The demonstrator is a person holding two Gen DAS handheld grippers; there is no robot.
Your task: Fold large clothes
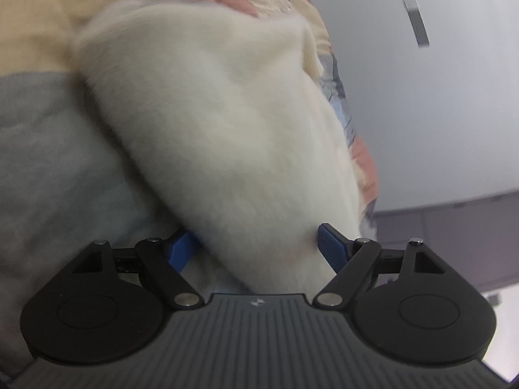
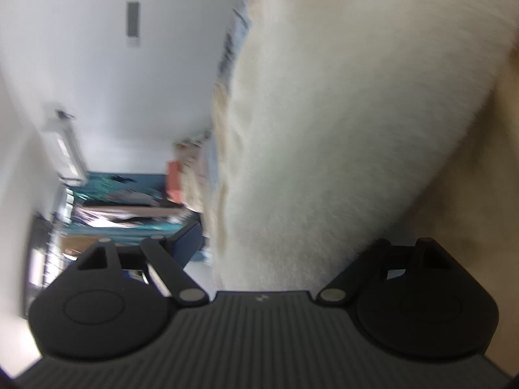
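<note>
Left wrist view: left gripper [image 1: 256,243] stands wide, both blue fingertips [image 1: 329,241] spread apart, with a fold of the white fleecy garment [image 1: 220,123] running down between them; cloth brushes the inner face of each pad, but whether the pads press on it I cannot tell through the blur. The garment lies as a thick rounded bundle across a patterned bedspread [image 1: 35,29] of beige, pink and blue patches, with a grey panel [image 1: 48,149] of it at the left. The bed's edge runs down the right side of the bundle; beyond it a pale wall [image 1: 438,113] and open room. Right wrist view: picture is rolled on its side. Right gripper [image 2: 275,253] also stands wide; one blue fingertip [image 2: 189,243] is clear of the cloth at the left, the other is hidden behind the white garment [image 2: 340,129], so contact there cannot be told. The garment fills the middle and right, lying on the beige bedspread [image 2: 470,210]. Left of the bed edge: bare wall [image 2: 162,64] and cluttered teal shelving [image 2: 123,201] well apart.
</note>
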